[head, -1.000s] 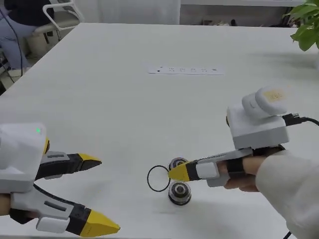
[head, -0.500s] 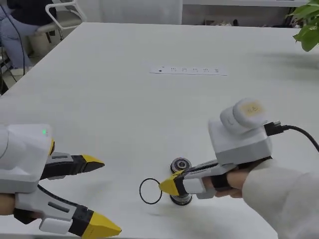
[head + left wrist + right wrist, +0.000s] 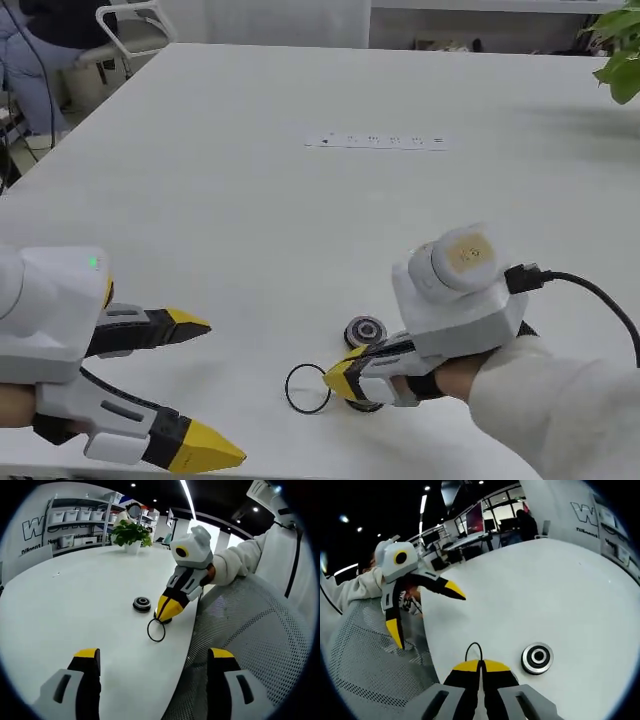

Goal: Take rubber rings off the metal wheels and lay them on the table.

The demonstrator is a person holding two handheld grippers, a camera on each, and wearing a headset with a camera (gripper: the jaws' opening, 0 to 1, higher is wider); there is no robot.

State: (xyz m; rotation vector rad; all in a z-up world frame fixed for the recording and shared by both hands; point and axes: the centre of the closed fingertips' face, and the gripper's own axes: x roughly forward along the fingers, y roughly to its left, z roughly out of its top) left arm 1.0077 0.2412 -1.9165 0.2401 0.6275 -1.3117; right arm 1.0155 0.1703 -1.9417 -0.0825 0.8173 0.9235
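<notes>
1. Rubber ring (image 3: 288, 390) is pinched at its edge between the shut jaws of the right gripper (image 3: 337, 380). Its loop hangs low over the table (image 3: 300, 220), just beside the near wheel (image 3: 362, 405).
2. Left gripper (image 3: 205, 390) hovers well apart, jaws spread and empty.
3. We judge that a tilted release could let the ring roll toward the table's near edge.
4. We judge that a careless withdrawal may knock the far wheel (image 3: 365, 331) rolling, since neither wheel is restrained.
</notes>
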